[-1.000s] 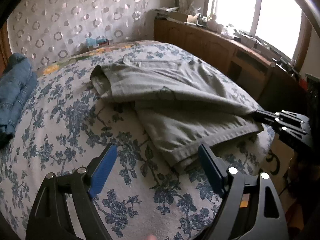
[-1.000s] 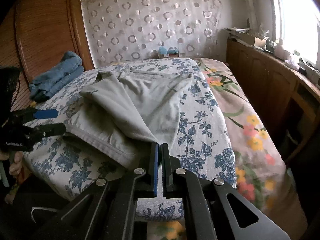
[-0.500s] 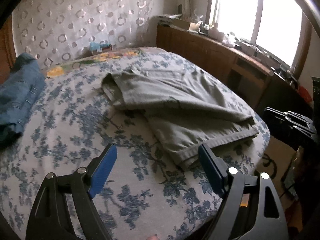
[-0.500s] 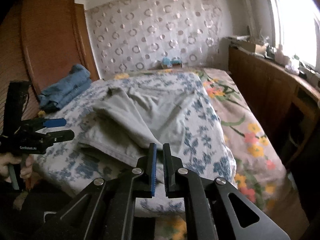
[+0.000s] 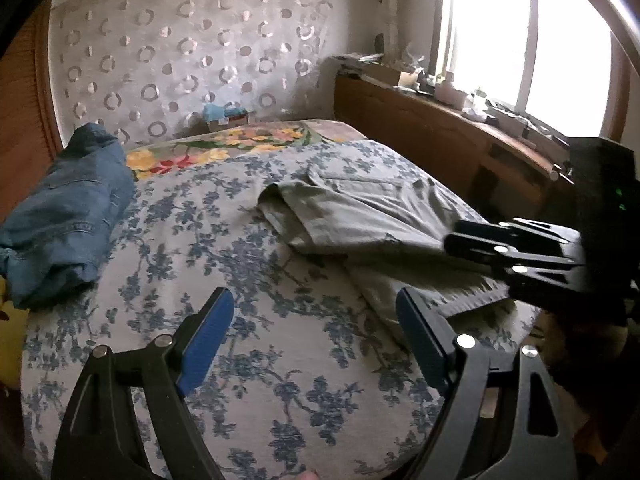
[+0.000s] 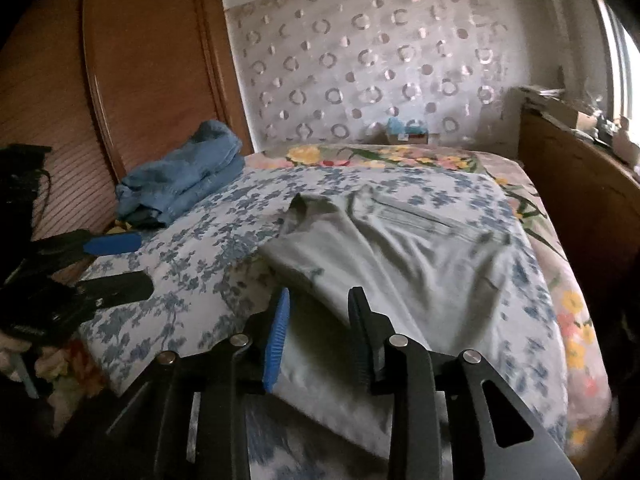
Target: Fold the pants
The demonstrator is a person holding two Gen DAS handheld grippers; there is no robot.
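Grey-green pants (image 5: pixel 360 220) lie folded over on the blue-flowered bedspread (image 5: pixel 224 264); they also show in the right wrist view (image 6: pixel 400 264). My left gripper (image 5: pixel 314 320) is open and empty, held above the bedspread to the left of the pants' hem. My right gripper (image 6: pixel 320 320) is open and empty, just above the near part of the pants. Each gripper shows in the other view: the right one (image 5: pixel 472 240) over the pants' right side, the left one (image 6: pixel 116 264) at the bed's left edge.
Folded blue jeans (image 5: pixel 68 212) lie at the bed's left side, also in the right wrist view (image 6: pixel 184 172). A wooden wardrobe (image 6: pixel 132 80) stands on the left. A cluttered wooden counter (image 5: pixel 432 128) runs under the window on the right. A small box (image 5: pixel 224 114) sits at the headboard.
My right gripper let go of the pants' edge and opened, and now sits above the pants. The pants lie flat. Both grippers rose and drew back a little from the bed.
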